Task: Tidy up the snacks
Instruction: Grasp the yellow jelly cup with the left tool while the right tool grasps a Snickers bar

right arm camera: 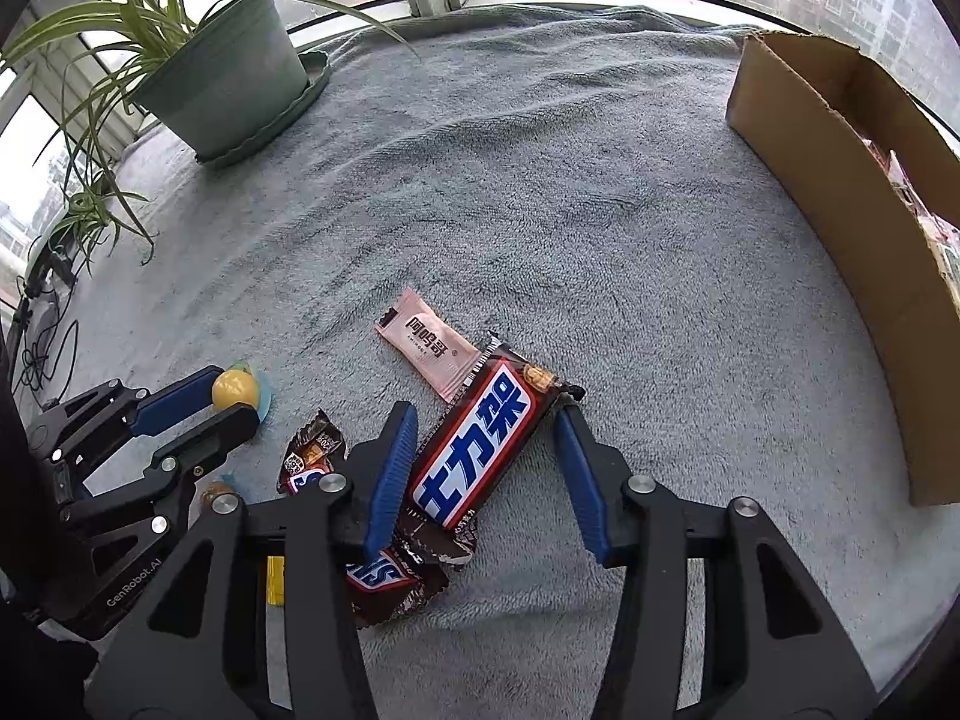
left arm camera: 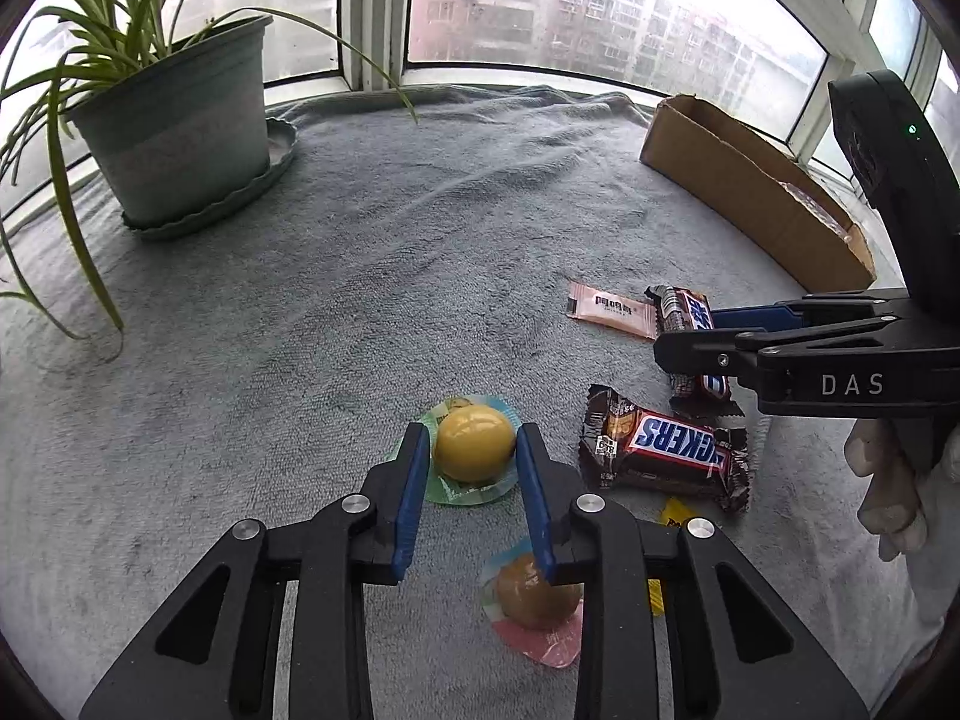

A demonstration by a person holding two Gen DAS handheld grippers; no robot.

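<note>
Seemingly mid-pick, the left gripper [left arm camera: 473, 455] in the left wrist view has its blue pads touching both sides of the yellow jelly cup [left arm camera: 474, 443], which sits on the grey towel [left arm camera: 360, 276] — clenched on it, as far as I can judge, though not lifted. A brown jelly cup [left arm camera: 531, 597] lies partly under the right finger, a Snickers bar [left arm camera: 666, 450] just beside, and the cardboard box [left arm camera: 756, 192] stands well apart at the far right. From the right wrist view, the right gripper [right arm camera: 486, 432] is spread wide around the Chinese-label Snickers bar [right arm camera: 480, 444], which lies on the towel; the left pad is near the wrapper, the right pad apart from it — nothing grasped. A pink sachet [right arm camera: 429, 351] touches the bar's far end. Next, I judge, these fingers must close across the bar, then both items travel to the box.
</note>
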